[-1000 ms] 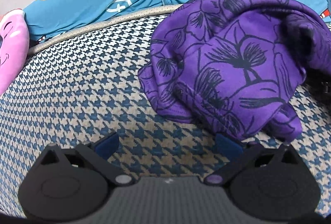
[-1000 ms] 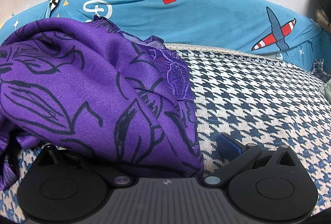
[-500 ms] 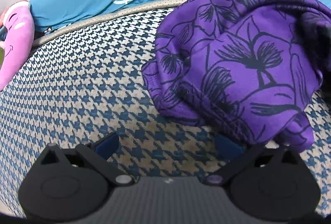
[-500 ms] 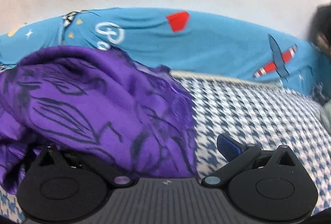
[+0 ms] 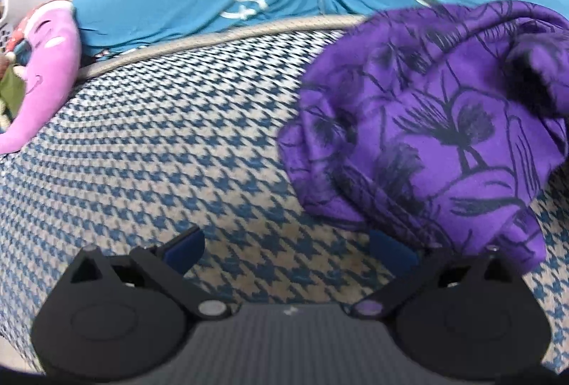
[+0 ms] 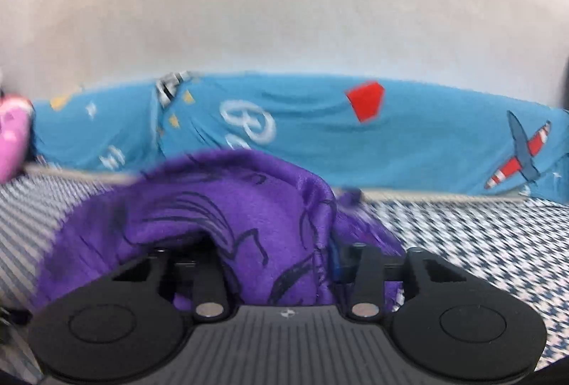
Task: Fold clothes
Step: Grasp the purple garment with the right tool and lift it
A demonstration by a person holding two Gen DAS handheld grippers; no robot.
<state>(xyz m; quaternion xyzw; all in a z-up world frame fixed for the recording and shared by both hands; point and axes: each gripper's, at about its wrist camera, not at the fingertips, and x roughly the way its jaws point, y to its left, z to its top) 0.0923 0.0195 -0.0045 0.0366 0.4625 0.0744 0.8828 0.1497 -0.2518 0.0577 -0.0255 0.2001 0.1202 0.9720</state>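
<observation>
Jaws of the right gripper (image 6: 281,264), wide a second ago, have now closed on the purple floral garment (image 5: 437,136); the left gripper (image 5: 288,244) stays spread, empty, over the houndstooth cover (image 5: 170,150), garment toward its far edge.

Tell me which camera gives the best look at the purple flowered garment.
The left wrist view. There the purple flowered garment lies bunched on the houndstooth cover, its whole crumpled shape and black flower print visible. The right wrist view shows only a blurred mound of it, pinched in the right gripper and partly hidden by the jaws.
</observation>
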